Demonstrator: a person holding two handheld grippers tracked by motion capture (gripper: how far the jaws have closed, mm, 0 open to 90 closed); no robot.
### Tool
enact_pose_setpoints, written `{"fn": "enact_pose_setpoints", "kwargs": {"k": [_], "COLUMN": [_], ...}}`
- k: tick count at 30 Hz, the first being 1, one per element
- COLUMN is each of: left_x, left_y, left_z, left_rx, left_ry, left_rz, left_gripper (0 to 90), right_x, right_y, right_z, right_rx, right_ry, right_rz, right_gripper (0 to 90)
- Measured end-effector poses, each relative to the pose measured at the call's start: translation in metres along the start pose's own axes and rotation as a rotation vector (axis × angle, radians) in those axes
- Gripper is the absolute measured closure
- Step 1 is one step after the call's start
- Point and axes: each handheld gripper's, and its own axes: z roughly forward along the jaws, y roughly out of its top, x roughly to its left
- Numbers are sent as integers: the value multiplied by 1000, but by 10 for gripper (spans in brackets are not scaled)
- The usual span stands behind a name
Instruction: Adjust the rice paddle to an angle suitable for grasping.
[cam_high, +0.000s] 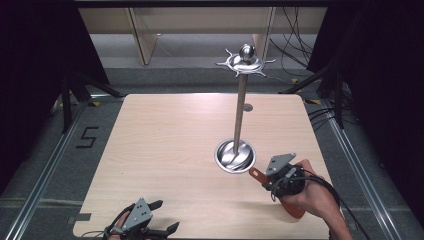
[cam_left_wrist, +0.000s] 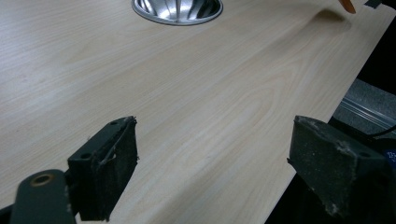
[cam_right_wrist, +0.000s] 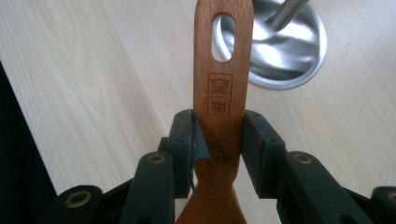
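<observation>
A tall polished steel utensil stand (cam_high: 240, 112) rises from the pale wooden table (cam_high: 165, 145), and everything here is placed against it. It has a round dished steel base (cam_high: 235, 156), a slim upright pole and, at the top, a hooked steel crown (cam_high: 245, 62) with a ball finial. The base sits on the table's right half, nearer the person's edge than the far edge.

The right gripper (cam_high: 266, 182) sits just beside the base, on the side nearer the person and to its right. Its two black jaws are closed narrowly on the flat handle of a reddish-brown wooden spatula (cam_right_wrist: 223, 93), pressing on both edges of the handle. In the right gripper view the handle runs forward from the jaws, its end with an oval hanging hole (cam_right_wrist: 224, 37) overlapping the rim of the steel base; whether it touches the rim cannot be told. A stamped maker's mark sits on the handle below the hole. In the high view the spatula's broad blade extends back under the person's hand (cam_high: 310, 197).

The left gripper (cam_high: 160, 220) rests at the table's near edge, well apart from the stand and to its left. Its jaws stand wide apart with nothing between them, bare table showing in the gap, and the stand's base lies far ahead in the left gripper view.
</observation>
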Motion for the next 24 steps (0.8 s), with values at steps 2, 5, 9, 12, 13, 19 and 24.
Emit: {"fn": "enact_pose_setpoints", "kwargs": {"k": [2,5,9,12,13,19,24], "left_x": [-2,-1,-2,0,2,1,0], "left_y": [1,1,0,1,1,1,0], "left_z": [2,1,2,2,1,2,2], "left_rx": [-23,-18,-22,-23,-2,-13,-17], "left_ry": [-11,-15,-15,-15,-6,-11,-16], "left_rz": [-22,11,-23,2,27,9,6], "left_gripper": [149,148,149,149,149,149,148], "right_x": [-7,-10,-15,-15,-15,-18,-25], "right_y": [1,1,1,2,2,3,3], "right_z": [-8,-13,-20,-22,-23,-33,-48], "right_rx": [-70,-106,-175,-183,-189,-218,-274], "right_ry": [-17,-10,-8,-3,-6,-7,-22], "right_rz": [12,29,66,58,70,57,59], "right_gripper": [671,671,671,671,671,671,671]}}
